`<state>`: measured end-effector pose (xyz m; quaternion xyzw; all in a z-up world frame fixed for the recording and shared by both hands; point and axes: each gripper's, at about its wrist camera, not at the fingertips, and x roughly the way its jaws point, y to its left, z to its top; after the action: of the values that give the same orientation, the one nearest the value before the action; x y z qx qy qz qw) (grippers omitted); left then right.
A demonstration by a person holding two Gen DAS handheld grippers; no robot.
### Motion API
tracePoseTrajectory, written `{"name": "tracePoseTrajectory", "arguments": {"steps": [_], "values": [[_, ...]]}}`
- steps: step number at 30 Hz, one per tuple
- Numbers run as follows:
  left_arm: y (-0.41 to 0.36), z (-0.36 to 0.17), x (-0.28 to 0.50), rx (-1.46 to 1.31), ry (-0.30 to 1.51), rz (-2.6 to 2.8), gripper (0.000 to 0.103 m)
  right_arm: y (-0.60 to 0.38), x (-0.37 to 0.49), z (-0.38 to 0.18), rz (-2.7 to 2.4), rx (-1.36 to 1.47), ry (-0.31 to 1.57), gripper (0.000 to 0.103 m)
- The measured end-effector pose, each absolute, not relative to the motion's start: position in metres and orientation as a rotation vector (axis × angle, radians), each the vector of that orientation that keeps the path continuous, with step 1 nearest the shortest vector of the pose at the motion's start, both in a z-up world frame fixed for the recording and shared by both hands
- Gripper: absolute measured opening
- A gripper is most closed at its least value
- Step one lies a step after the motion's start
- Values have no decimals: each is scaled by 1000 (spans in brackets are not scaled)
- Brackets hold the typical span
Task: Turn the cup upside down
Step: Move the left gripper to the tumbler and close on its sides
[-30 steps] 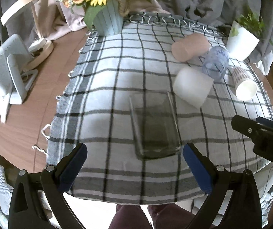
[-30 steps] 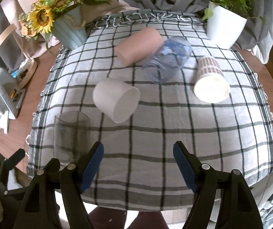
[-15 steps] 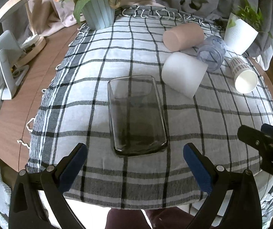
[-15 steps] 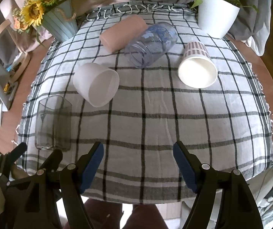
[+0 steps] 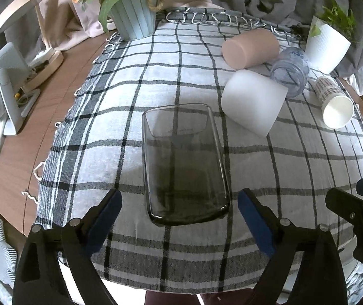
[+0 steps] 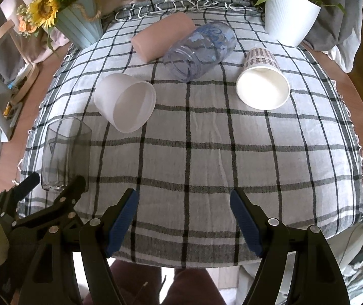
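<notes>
Smoked glass cup [image 5: 185, 162] is lying on its side on the checked cloth [image 5: 130, 117], near-left, mouth pointing far. Left gripper [image 5: 180, 209] is hovering at its base, fingers spread wide, not touching. Right gripper [image 6: 184, 212] is idling open (holding nothing) over the near cloth edge.

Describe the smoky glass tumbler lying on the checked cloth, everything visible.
The smoky glass tumbler is clear grey-tinted glass with rounded-square walls and a thick base. It lies on its side on the checked cloth, base toward the camera, mouth pointing away, empty. Nothing touches it but the cloth; it lies ahead of the open left tool, between the lines of its fingers.
</notes>
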<state>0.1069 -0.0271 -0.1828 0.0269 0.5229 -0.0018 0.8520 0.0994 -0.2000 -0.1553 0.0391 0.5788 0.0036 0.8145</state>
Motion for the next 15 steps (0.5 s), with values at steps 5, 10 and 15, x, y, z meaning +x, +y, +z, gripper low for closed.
{"name": "tracePoseTrajectory", "arguments": {"steps": [5,10,15], "values": [[-26,-186,109,38,1117,-3,79,-200,100,-157,9,84,1238,75],[-24,-188,109,3,1128,-30,68,-200,101,-157,10,83,1237,75],[-26,-188,109,21,1123,-41,67,-199,102,-156,18,79,1237,75]]}}
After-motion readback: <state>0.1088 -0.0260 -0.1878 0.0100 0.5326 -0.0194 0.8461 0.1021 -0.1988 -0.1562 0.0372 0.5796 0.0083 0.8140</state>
